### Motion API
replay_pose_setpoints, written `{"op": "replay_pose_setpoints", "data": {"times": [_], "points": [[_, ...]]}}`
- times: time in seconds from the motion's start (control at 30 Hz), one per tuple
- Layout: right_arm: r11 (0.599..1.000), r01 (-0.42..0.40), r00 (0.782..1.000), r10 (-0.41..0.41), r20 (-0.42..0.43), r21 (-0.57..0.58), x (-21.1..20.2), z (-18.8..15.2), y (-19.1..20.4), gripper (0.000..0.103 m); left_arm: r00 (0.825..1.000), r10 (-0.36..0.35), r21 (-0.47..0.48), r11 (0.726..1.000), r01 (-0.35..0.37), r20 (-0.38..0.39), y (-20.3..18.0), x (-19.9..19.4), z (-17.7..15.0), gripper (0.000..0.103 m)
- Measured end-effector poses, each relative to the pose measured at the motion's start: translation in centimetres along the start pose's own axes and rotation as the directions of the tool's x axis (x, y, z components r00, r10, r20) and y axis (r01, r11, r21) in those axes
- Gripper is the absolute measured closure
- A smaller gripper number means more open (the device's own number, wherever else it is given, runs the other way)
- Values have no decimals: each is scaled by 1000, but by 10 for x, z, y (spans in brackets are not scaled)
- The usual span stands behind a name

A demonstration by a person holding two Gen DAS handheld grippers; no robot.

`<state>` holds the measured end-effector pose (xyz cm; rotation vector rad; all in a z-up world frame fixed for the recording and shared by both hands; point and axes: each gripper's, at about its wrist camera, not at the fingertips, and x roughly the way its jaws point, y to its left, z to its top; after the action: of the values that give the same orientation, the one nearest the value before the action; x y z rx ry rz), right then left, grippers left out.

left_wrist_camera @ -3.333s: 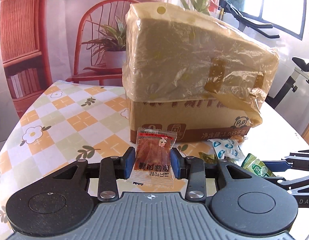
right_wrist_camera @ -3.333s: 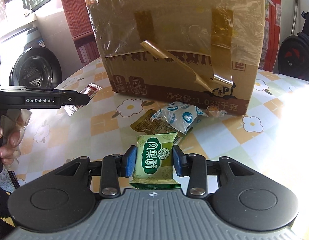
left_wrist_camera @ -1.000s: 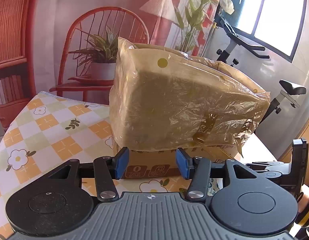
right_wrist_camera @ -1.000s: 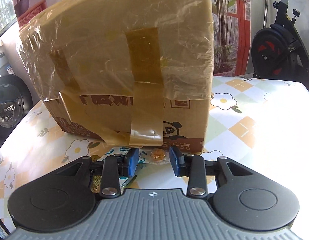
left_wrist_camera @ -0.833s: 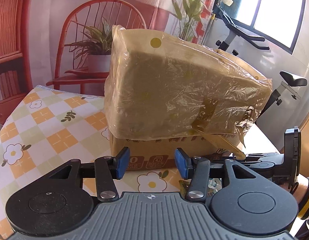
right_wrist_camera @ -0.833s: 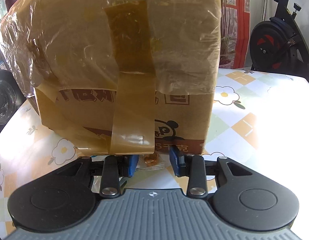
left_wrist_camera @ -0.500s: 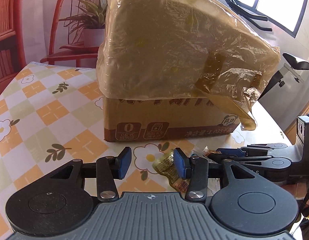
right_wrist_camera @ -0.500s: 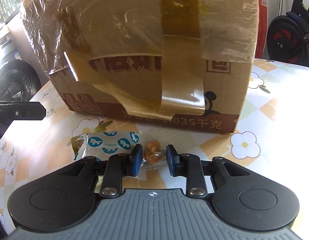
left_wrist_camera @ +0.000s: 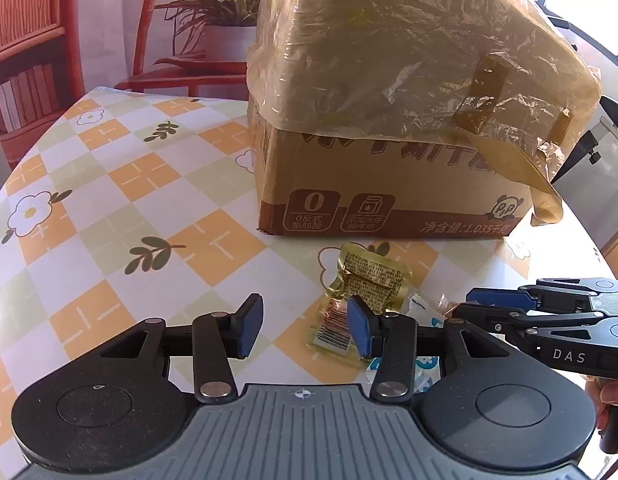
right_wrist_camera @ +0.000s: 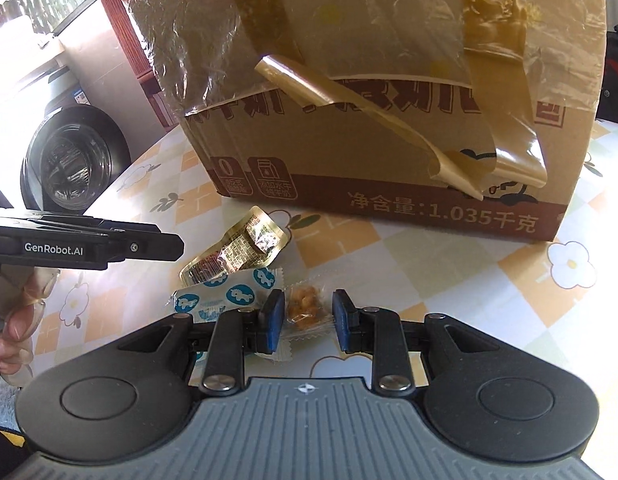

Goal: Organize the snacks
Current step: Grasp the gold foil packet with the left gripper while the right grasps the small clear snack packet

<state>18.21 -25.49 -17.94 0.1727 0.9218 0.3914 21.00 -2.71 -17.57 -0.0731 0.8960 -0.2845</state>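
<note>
The left tool stands with its blue pads wide apart and nothing between them, low over the checked, flower-printed desk; its right pad overlaps the near edge of a gold foil snack packet, though contact cannot be told; that packet lies flat at about one o'clock from the tool, just in front of the cardboard box. The right tool is also parted, its pads on either side of a small clear-wrapped nut candy without pressing it; a narrow gap shows on each side. A white packet with blue animal prints lies at ten o'clock from this tool, touching the candy's wrapper and partly over the gold packet's corner; the box, draped in yellowish plastic film with loose brown tape, fills twelve o'clock.
</note>
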Motion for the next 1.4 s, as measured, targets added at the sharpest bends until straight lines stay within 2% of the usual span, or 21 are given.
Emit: {"op": "replay_pose_setpoints", "data": {"times": [0.17,0.27,0.43,0.63,0.73,0.93,1.1,1.23,1.4], "points": [[998,67,997,-66,49,-18,-13,-2,-6,75,1000,18,53,998,-18,0,-12,12,6,54],[997,82,996,-82,41,7,-12,-5,-13,75,999,29,85,996,-27,-21,-19,20,2,54],[995,100,994,-101,44,22,-13,-9,-20,75,999,-8,133,991,13,-35,-34,18,-10,53],[993,114,992,-114,50,21,-11,-11,-23,75,999,18,202,979,-10,-39,-50,24,-22,47],[993,114,992,-114,49,15,-11,-11,-22,74,999,5,177,984,3,-43,-47,26,-18,46],[989,142,989,-141,38,-38,-7,-8,-18,73,999,24,154,988,-19,-34,-42,32,-9,43],[989,140,989,-138,48,-37,-6,-8,-20,74,999,32,181,983,-28,-21,-51,39,-7,35],[990,136,989,-134,54,-32,-6,-9,-21,74,999,54,215,975,-51,-8,-58,46,-6,32],[990,136,989,-134,58,-29,-7,-10,-21,74,996,94,174,981,-91,-10,-62,50,-2,30]]}}
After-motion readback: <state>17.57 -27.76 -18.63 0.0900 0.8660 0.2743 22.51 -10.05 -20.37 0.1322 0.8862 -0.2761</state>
